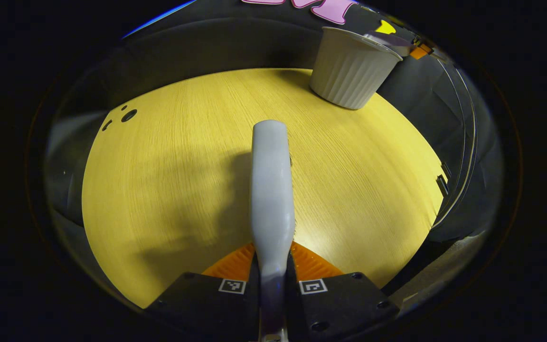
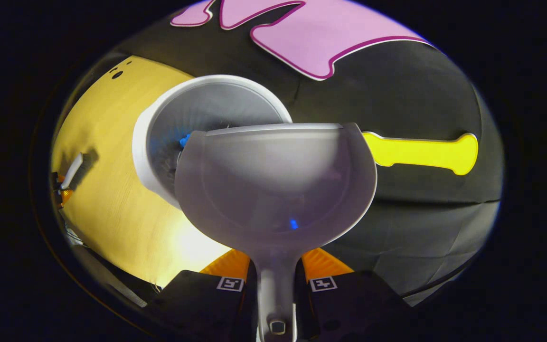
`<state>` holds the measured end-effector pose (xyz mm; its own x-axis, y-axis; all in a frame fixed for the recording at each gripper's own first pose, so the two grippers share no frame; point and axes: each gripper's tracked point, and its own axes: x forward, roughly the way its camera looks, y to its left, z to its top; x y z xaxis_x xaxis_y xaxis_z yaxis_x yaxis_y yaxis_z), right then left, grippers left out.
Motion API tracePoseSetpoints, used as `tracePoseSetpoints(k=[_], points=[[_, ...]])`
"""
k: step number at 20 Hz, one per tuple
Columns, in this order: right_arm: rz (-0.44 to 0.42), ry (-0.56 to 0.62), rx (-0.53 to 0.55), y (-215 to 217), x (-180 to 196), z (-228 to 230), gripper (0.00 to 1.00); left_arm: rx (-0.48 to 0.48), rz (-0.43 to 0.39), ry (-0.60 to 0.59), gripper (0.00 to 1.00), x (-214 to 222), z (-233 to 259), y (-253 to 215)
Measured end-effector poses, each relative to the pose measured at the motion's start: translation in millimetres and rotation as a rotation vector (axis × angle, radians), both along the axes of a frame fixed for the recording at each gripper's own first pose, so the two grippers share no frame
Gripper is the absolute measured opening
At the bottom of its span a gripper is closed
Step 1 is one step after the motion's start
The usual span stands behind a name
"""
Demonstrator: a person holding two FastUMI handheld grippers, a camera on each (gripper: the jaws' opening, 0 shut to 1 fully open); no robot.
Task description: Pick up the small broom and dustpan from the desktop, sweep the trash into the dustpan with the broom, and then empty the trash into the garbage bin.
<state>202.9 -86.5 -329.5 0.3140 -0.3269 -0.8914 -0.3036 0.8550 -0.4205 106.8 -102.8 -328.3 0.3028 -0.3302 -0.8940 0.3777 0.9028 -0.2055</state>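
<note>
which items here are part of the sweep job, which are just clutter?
Job:
- broom, in left gripper
- dustpan, in right gripper, tipped toward the bin
- garbage bin, blue scrap inside

Lying about:
- nothing loose on the desktop; only its cable holes

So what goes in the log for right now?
step: emptying | left gripper: holds broom over table | right gripper: holds dustpan at bin
</note>
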Motion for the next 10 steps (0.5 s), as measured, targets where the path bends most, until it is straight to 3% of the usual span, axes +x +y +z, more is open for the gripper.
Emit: tracePoseSetpoints(k=[5,10], points=[[-0.053,-0.14,0.164,15,-7,30,0.35,0.004,0.023,0.0,0.28,-1,-1,1],[-0.026,-0.193,0.304,35,-39,60,0.35,0.018,0.035,0.002,0.26,0,0,1]])
